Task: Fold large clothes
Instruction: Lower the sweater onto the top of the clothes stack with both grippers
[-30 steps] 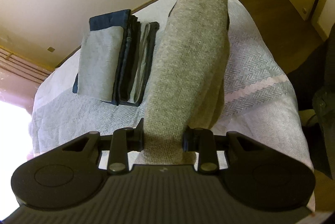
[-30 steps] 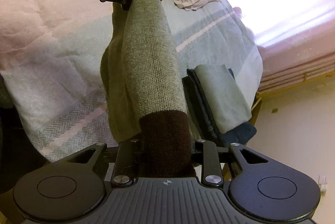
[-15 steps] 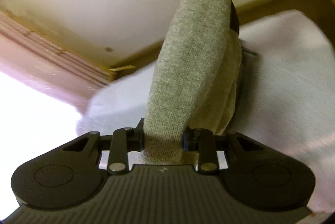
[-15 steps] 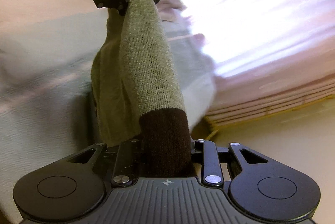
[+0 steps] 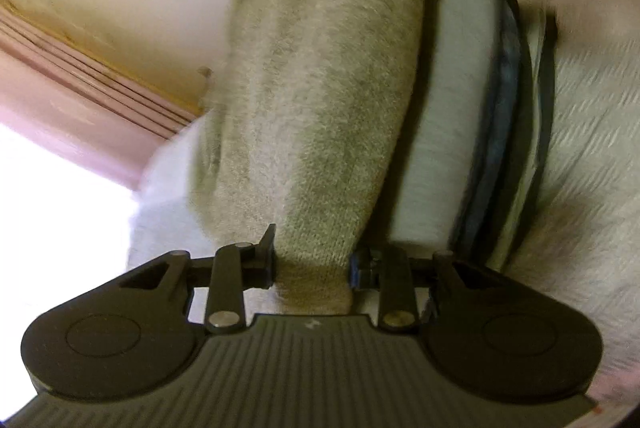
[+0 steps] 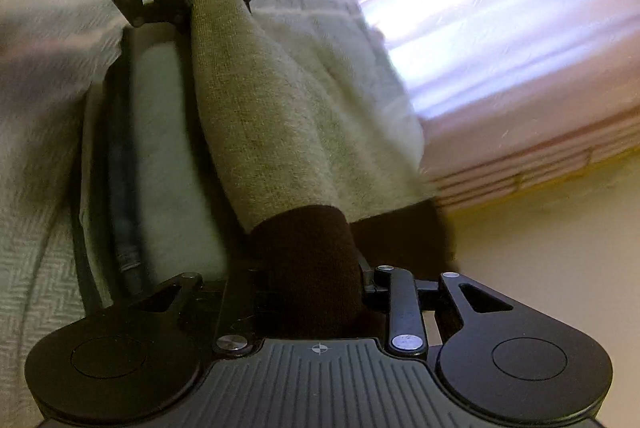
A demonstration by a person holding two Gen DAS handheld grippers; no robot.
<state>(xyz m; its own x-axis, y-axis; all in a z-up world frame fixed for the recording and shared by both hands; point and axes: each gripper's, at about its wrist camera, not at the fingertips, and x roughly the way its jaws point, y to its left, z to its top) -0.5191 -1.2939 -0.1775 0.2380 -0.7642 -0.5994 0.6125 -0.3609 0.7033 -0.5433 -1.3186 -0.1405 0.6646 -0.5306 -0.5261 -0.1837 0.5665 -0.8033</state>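
Now both grippers pinch the folded grey-green sweater (image 5: pixel 320 115): left gripper (image 5: pixel 314 264) its plain end, right gripper (image 6: pixel 308 292) its brown cuff, hanging just beside the stack of folded clothes (image 6: pixel 160 147). Likely placing; next, lower and release.

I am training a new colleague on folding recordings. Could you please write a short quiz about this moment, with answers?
1. True or false: both tongs grip the same garment.
2. Which end is dark brown: A, at the left tongs; B, at the right tongs?
3. What lies on the bed beside the garment?

Key:
1. True: left tongs and right tongs clamp the grey knitted sweater.
2. B.
3. A stack of folded clothes on the herringbone bedspread.
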